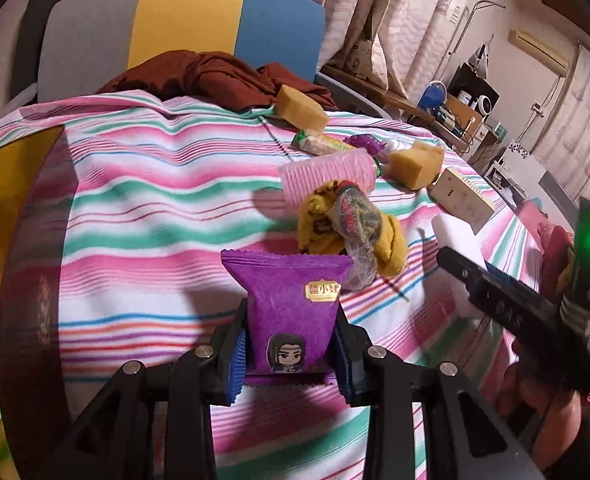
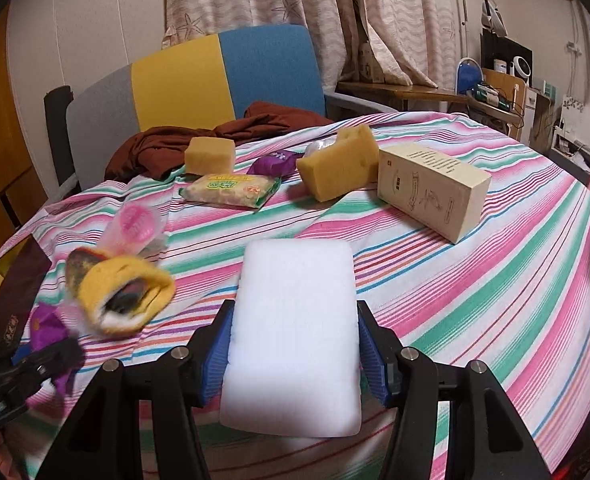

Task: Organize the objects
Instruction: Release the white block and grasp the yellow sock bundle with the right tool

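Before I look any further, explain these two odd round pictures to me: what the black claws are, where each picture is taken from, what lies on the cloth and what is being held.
There is no robot here. A person holds a hand-held gripper in each hand, with a wide-angle camera looking along its two fingers. That is why black arms with blue pads fill the bottom of each picture.

The left gripper is shut on a purple snack packet. The right gripper is shut on a white foam block.

On the striped cloth lie two yellow sponges, a green snack packet, a cream box, a yellow rolled sock and a brown garment. Behind stands a chair.
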